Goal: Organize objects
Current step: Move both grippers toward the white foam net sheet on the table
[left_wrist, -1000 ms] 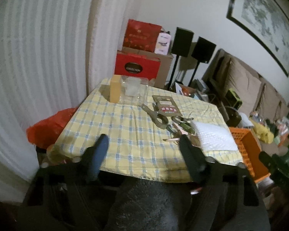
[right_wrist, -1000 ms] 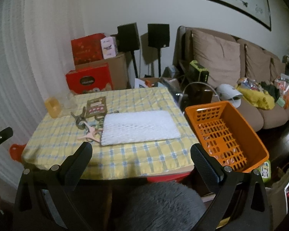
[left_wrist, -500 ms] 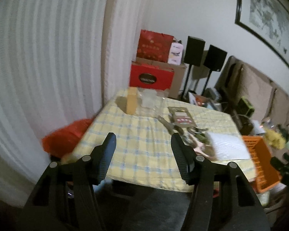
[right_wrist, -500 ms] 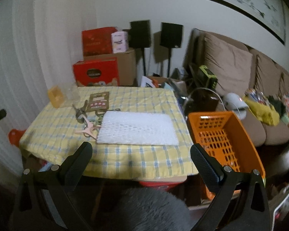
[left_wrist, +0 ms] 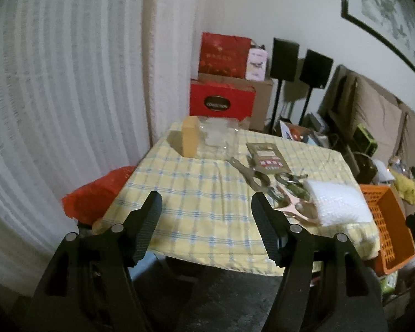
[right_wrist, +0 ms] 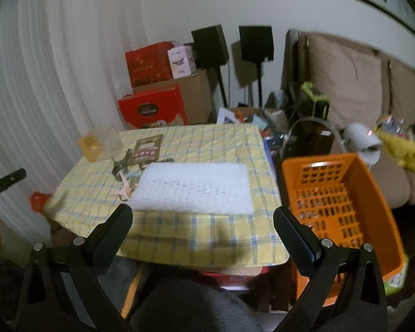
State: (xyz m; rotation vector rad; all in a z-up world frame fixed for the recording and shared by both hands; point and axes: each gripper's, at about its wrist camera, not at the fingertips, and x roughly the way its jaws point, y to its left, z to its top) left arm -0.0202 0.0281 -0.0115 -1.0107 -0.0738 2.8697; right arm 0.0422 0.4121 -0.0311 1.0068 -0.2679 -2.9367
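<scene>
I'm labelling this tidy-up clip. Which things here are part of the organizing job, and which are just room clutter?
Job:
white padded sheet
metal tongs
brown card packet
orange basket
left gripper and right gripper, both open

Likely clutter:
red boxes
speakers
sofa

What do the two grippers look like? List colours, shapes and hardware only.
Left gripper: matte black frame, two wedge-shaped fingers with finely ribbed inner pads, small silver round bolts at the pivots, triangular cut-outs in the side arms. Right gripper: the same black build, ribbed pads, silver bolts and triangular cut-outs. No cables, markings or sleeves are visible.
</scene>
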